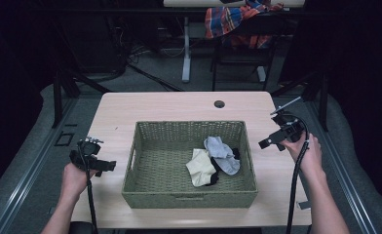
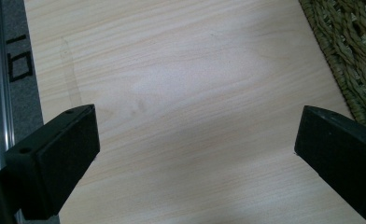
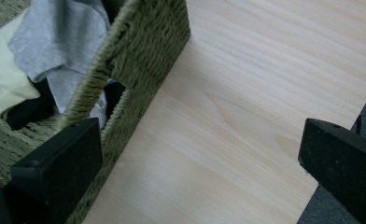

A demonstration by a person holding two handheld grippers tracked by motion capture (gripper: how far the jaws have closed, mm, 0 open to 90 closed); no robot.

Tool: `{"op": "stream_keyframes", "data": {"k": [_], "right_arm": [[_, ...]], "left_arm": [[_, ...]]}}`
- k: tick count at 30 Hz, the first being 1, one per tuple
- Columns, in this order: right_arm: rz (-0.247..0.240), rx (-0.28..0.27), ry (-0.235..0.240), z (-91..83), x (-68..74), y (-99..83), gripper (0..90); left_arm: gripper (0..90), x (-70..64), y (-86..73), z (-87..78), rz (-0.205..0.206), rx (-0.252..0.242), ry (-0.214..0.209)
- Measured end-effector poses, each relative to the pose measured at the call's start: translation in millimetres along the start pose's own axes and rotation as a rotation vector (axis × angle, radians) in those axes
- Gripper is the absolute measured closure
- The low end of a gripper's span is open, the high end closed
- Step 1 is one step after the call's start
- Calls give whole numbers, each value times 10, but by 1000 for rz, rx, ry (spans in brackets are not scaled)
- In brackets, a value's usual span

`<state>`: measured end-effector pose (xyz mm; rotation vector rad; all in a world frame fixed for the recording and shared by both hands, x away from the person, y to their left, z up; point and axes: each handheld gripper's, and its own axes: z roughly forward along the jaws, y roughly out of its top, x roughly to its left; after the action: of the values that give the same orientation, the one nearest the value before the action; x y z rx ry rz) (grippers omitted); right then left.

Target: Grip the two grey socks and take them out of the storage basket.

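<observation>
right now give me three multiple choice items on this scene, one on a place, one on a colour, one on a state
1. Where do the socks lie?
A. inside the woven basket
B. on the bare table left of it
C. on the floor

2. What colour is the sock on top of the pile?
A. red
B. grey
C. green

3. How do the fingers of the right gripper stand?
A. shut on a sock
B. shut on the basket wall
C. wide open, holding nothing

Answers: 1 A, the high view shows them in the basket's right half. 2 B, the grey sock lies over the cream and black ones. 3 C, the right gripper view shows bare table between them.
</observation>
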<state>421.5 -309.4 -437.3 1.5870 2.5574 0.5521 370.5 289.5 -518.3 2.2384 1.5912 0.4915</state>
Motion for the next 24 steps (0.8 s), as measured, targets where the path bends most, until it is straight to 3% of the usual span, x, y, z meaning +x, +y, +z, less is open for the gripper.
{"op": "stream_keyframes", "data": {"k": [4,11,24], "right_arm": [[-16,-42,-11,-96,84,46,0],[-67,-49,-8,-201,284,140,0],[-128,-51,10,-233,573,328,0]], "left_arm": [[2,5,-3,-11,2,-4,4],[2,2,1,-21,2,-4,2],[2,6,5,-8,-3,-4,-1]]}}
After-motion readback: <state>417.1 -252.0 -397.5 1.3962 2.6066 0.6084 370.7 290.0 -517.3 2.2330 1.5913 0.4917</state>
